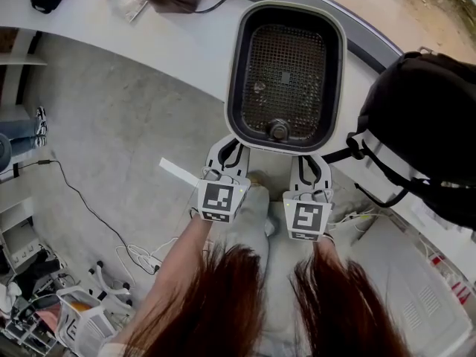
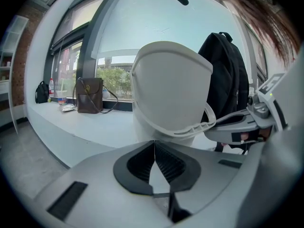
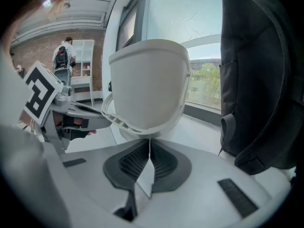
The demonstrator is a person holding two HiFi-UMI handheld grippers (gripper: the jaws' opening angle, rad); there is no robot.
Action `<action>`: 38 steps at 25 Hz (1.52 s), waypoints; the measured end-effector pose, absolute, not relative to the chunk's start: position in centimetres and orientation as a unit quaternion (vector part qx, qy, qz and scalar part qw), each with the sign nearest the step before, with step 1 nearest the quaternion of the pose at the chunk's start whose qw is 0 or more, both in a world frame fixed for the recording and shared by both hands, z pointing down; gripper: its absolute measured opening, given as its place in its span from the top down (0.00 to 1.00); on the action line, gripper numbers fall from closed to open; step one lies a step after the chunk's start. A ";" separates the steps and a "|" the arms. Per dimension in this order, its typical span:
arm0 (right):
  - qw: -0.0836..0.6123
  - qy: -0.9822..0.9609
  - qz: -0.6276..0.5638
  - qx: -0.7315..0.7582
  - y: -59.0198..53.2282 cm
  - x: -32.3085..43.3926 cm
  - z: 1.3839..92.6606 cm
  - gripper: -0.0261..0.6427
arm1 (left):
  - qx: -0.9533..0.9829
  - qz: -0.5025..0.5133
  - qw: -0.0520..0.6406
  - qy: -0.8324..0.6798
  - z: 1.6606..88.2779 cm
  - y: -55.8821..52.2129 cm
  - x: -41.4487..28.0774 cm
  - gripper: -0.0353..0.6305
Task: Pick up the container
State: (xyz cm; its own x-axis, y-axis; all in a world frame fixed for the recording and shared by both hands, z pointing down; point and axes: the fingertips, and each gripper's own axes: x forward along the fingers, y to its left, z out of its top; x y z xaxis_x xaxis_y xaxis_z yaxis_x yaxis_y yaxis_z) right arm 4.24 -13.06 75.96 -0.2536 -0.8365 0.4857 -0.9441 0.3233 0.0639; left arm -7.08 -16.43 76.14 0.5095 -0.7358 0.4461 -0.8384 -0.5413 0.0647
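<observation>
Dark hair (image 1: 245, 296) hangs above left claw (image 2: 154, 144) and right claw (image 3: 149, 141), both closed tight, tips at the near rim of the white container (image 1: 233, 73) on the surface (image 1: 186, 43), just beside a black backpack (image 1: 424, 125).

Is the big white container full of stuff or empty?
Almost empty. The head view looks straight into the container: its bare mesh floor shows, with only a round knob and a tiny speck.

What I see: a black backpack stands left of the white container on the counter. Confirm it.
Wrong side. The black backpack stands right of the white container on the counter, as the head view shows.
</observation>
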 end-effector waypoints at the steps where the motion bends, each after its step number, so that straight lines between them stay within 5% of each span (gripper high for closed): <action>1: 0.223 -0.782 0.123 0.569 -12.9 4.2 75.8 0.92 | 0.857 0.187 0.138 -0.459 76.0 -16.3 -7.2 0.92; 38: 0.238 -0.783 0.152 0.554 -9.8 3.6 66.0 0.92 | 0.845 0.215 0.150 -0.466 66.5 -14.4 -8.2 0.92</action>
